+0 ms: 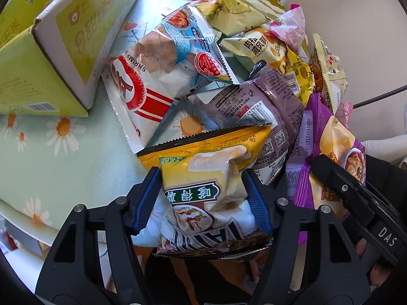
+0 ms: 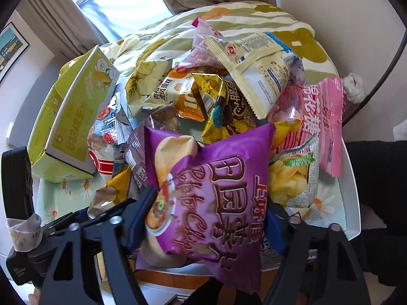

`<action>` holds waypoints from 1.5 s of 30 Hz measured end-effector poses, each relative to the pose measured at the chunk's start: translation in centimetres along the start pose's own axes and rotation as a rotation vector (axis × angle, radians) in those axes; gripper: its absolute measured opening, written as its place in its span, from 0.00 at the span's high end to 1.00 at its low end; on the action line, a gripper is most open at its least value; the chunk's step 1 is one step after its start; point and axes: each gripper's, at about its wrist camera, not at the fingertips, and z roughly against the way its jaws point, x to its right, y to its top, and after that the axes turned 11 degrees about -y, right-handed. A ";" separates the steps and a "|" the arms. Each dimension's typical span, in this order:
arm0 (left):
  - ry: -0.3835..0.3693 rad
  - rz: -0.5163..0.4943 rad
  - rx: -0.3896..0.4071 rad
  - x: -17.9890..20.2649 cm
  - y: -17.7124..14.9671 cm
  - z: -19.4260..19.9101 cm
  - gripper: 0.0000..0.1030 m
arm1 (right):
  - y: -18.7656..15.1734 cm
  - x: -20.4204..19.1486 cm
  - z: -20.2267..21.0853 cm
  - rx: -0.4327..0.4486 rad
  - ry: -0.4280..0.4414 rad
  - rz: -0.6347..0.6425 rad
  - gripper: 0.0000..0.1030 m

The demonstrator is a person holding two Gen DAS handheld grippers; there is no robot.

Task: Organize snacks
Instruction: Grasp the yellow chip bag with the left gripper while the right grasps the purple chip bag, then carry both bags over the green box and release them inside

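My left gripper (image 1: 203,198) is shut on a yellow and white snack bag (image 1: 208,178), held just above the near edge of the pile. My right gripper (image 2: 208,218) is shut on a purple potato chip bag (image 2: 211,190), which also shows at the right of the left wrist view (image 1: 328,137). A heap of snack bags lies beyond both: a white and red shrimp chips bag (image 1: 137,86), a mauve bag (image 1: 264,109), a pink cotton candy bag (image 2: 323,117), a cream bag (image 2: 254,68).
A green and yellow cardboard box (image 1: 51,45) lies on its side at the left, also seen in the right wrist view (image 2: 76,117). The snacks rest on a daisy-print cloth (image 1: 51,152) over a white table (image 2: 353,190). A blanket (image 2: 279,17) and curtains lie behind.
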 end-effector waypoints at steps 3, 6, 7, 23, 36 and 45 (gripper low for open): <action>0.005 -0.009 0.006 0.4 0.1 0.7 0.46 | 0.2 -0.1 0.3 0.002 0.008 0.007 0.37; 0.013 -0.009 0.010 0.8 0.1 0.9 0.49 | 0.3 0.0 0.7 0.011 0.020 0.016 0.39; 0.014 -0.006 0.013 0.9 0.1 1.1 0.51 | 0.4 0.0 0.8 0.014 0.022 0.020 0.39; 0.041 -0.003 0.141 2.6 -1.7 8.1 0.52 | 1.3 0.0 4.8 0.093 0.079 0.100 0.41; 0.067 0.015 0.368 2.6 2.1 18.9 0.52 | 5.9 -3.6 10.8 0.221 0.166 0.236 0.41; 0.143 -0.025 0.432 -3.2 9.7 23.6 0.52 | 11.1 -13.0 11.8 0.298 0.218 0.356 0.40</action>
